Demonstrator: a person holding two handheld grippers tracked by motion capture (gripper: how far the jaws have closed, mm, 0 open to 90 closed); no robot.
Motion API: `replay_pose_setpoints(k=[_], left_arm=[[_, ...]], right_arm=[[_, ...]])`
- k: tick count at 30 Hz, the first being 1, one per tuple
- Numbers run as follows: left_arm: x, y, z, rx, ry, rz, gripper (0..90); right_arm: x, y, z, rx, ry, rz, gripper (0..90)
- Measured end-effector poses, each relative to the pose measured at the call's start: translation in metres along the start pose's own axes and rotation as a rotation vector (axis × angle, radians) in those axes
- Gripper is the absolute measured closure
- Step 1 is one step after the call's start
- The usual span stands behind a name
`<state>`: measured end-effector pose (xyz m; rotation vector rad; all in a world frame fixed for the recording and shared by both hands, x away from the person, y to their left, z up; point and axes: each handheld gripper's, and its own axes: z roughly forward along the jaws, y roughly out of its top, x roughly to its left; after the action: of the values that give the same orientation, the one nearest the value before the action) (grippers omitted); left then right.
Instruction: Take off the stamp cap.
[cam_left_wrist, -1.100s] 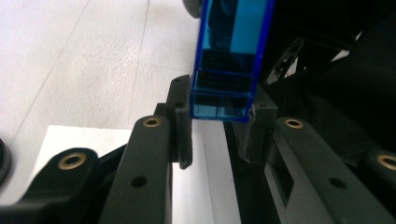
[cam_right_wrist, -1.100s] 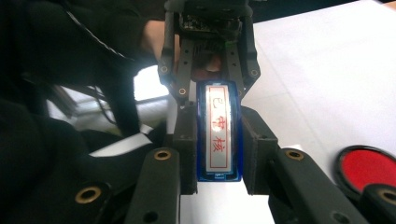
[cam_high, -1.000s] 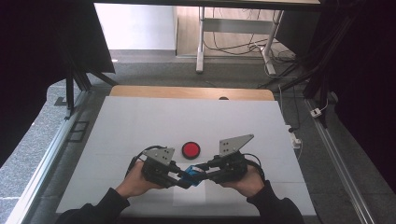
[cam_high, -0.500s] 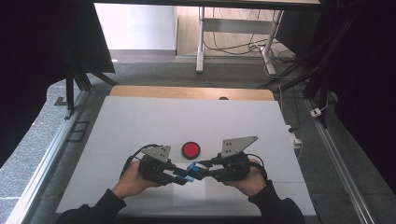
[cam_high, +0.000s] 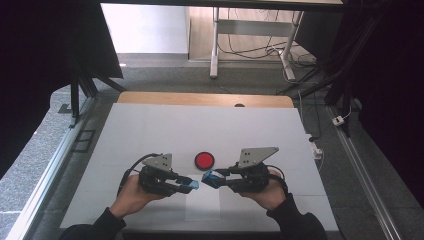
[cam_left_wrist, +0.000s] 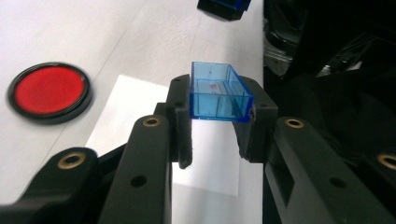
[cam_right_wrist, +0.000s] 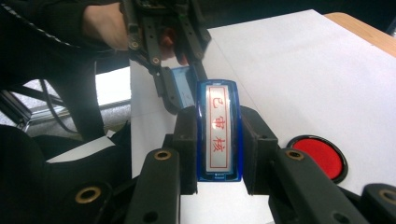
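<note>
**White desk, two tools facing over it**

A white sheet covers the desk (cam_high: 150, 130), its far wooden edge bare, grey floor around it. The left tool (cam_high: 187, 185) clamps a clear blue cap (cam_left_wrist: 217, 91). Just beyond the tools, a red disc (cam_high: 204, 160) lies on the sheet. The right tool (cam_high: 207, 178) grips a blue stamp (cam_right_wrist: 218, 135) with red characters, near the cap, apart.

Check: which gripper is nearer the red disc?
Too close to call. The red disc lies beyond the gap between the left gripper and right gripper; neither touches it.
</note>
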<state>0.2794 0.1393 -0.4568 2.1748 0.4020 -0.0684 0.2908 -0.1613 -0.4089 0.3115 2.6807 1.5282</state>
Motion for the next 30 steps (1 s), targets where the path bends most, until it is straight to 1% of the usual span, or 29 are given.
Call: replay_pose_setpoints(k=[1,5,8,10,12,15,18,20,21,24,28,30], left_arm=[[-0.001,-0.001,-0.002,0.007,0.01,-0.003,69.1],[-0.005,-0.006,-0.012,-0.006,0.047,-0.026,69.1],[-0.011,-0.012,-0.021,-0.005,0.099,-0.038,69.0],[-0.015,-0.017,-0.027,-0.017,0.141,-0.064,69.0],[-0.018,-0.022,-0.035,-0.036,0.156,-0.101,69.0],[-0.021,-0.03,-0.045,-0.06,0.188,-0.141,69.0],[-0.023,-0.039,-0.053,-0.065,0.218,-0.188,69.0],[-0.026,-0.044,-0.056,-0.057,0.246,-0.217,68.8],[-0.027,-0.046,-0.058,-0.057,0.25,-0.226,68.8],[-0.031,-0.054,-0.065,-0.061,0.287,-0.247,68.9],[-0.036,-0.064,-0.074,-0.081,0.308,-0.276,68.9],[-0.04,-0.07,-0.078,-0.081,0.336,-0.282,68.9]], right_arm=[[0.0,0.0,0.0,0.001,-0.005,0.0,70.8],[-0.002,0.0,-0.002,-0.002,-0.025,0.015,70.7],[-0.003,-0.001,-0.002,0.0,-0.038,0.028,70.8],[-0.004,-0.001,-0.002,-0.002,-0.046,0.033,70.8],[-0.004,-0.001,-0.002,-0.002,-0.052,0.038,70.8],[-0.005,-0.001,-0.002,0.0,-0.063,0.05,70.8],[-0.006,-0.001,-0.001,0.01,-0.072,0.051,70.8],[-0.006,-0.001,0.0,0.011,-0.075,0.054,70.7],[-0.006,0.0,0.0,0.012,-0.075,0.057,70.8],[-0.008,-0.001,0.0,0.011,-0.079,0.063,70.7],[-0.008,-0.001,0.001,0.011,-0.085,0.068,70.7],[-0.008,0.0,0.001,0.014,-0.085,0.07,70.7]])
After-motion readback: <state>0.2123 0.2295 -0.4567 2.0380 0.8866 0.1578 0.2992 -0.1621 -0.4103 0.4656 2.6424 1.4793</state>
